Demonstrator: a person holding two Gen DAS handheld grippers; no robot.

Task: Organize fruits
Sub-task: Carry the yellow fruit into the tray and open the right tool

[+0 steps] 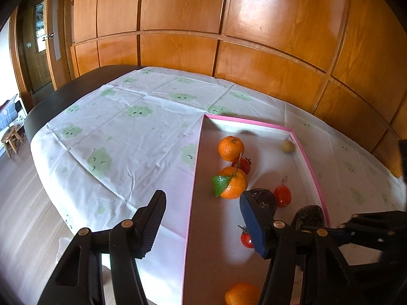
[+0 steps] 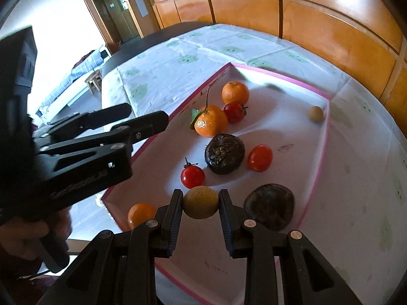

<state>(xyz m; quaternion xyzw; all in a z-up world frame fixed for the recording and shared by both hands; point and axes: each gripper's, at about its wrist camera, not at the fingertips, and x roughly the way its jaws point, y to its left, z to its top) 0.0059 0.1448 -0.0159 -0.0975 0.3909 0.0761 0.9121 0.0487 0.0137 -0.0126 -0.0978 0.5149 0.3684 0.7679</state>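
Nearest in my left wrist view are the left tongs, spread and holding nothing, straddling the near-left wall of the pink-rimmed tray on the counter. Inside lie a far orange, a leafy orange, a tomato between them, a red tomato beside a dark fruit, another tomato near my right finger, an orange at the bottom edge, and a small yellowish fruit alone in the far-right corner.

From the right wrist view, the right tongs are pinching a round yellowish fruit over the tray's near end. Its twin sits far and to the right, against the far-right wall, so I judge the carried one belongs there: the move runs far-right, past the dark fruit and the flat dark fruit. My right hand is clearly the nearer one; the left tongs hover at the tray's left rim.
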